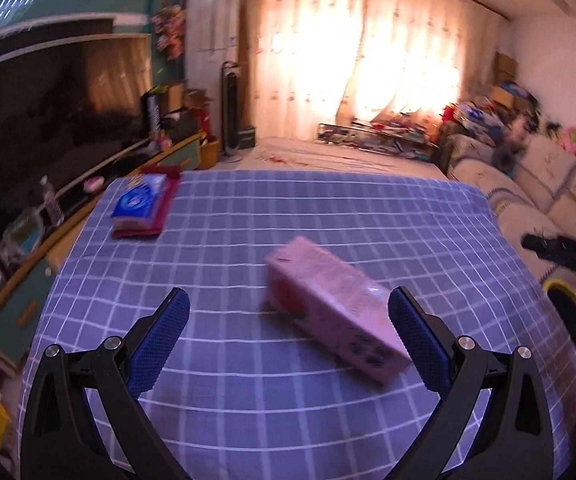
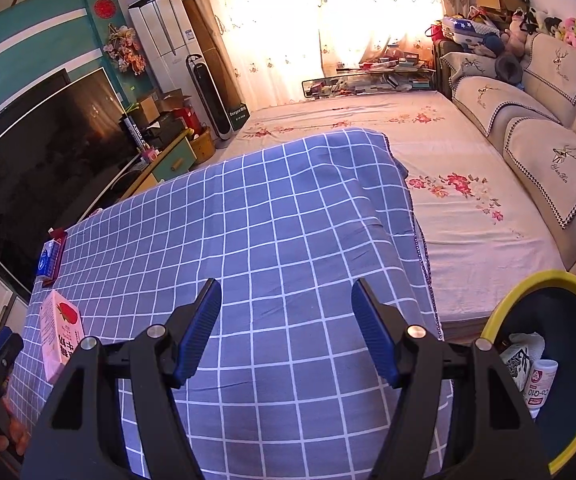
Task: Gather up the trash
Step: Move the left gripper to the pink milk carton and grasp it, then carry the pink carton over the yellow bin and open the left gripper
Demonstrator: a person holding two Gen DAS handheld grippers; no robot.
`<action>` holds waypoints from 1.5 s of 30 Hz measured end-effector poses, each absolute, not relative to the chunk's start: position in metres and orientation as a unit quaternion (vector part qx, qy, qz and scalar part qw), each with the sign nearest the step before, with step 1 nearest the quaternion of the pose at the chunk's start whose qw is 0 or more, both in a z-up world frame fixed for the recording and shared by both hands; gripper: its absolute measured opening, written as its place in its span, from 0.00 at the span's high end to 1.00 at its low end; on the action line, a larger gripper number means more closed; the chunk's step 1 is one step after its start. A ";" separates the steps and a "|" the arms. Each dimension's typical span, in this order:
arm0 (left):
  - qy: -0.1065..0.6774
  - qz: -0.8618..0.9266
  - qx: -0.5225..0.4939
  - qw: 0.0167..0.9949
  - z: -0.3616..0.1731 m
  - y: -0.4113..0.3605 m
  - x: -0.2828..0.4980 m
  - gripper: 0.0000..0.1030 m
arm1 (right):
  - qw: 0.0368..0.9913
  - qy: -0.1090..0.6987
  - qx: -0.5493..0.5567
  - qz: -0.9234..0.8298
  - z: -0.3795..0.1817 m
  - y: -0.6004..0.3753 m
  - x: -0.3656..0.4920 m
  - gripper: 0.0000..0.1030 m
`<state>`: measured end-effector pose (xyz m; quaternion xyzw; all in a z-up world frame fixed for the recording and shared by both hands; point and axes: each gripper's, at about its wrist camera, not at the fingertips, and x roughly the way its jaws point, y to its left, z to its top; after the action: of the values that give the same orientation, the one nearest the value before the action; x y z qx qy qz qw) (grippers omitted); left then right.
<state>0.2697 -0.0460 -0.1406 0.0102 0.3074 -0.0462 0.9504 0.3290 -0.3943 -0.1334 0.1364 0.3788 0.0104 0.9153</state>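
A pink carton point(image 1: 332, 308) with a red fruit picture lies on its side on the blue checked tablecloth point(image 1: 248, 216). My left gripper point(image 1: 288, 306) hangs just above and before it, open wide, the carton's near end close to the right finger and no pad touching it. The same pink carton point(image 2: 62, 334) shows at the left of the right wrist view. My right gripper point(image 2: 286, 294) is open over bare cloth with nothing between its fingers. A yellow-rimmed dark bin point(image 2: 556, 360) stands to its right, holding a small bottle point(image 2: 538, 386) and crumpled wrappers.
A blue tissue pack point(image 1: 142, 200) lies on a red cloth at the table's far left corner. A large dark TV point(image 2: 40, 160) stands along the left. A flowered bed point(image 2: 448, 184) and a sofa point(image 2: 548, 152) lie beyond the table's right edge.
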 end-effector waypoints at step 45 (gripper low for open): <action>0.434 0.008 -0.015 0.901 -0.184 -0.022 0.364 0.63 | 0.909 0.394 0.132 0.029 -0.139 -0.386 0.332 0.37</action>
<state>0.3638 -0.0221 -0.1839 -0.0150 0.4340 0.0084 0.9008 0.3319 -0.3859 -0.1390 0.1321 0.3937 0.0290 0.9092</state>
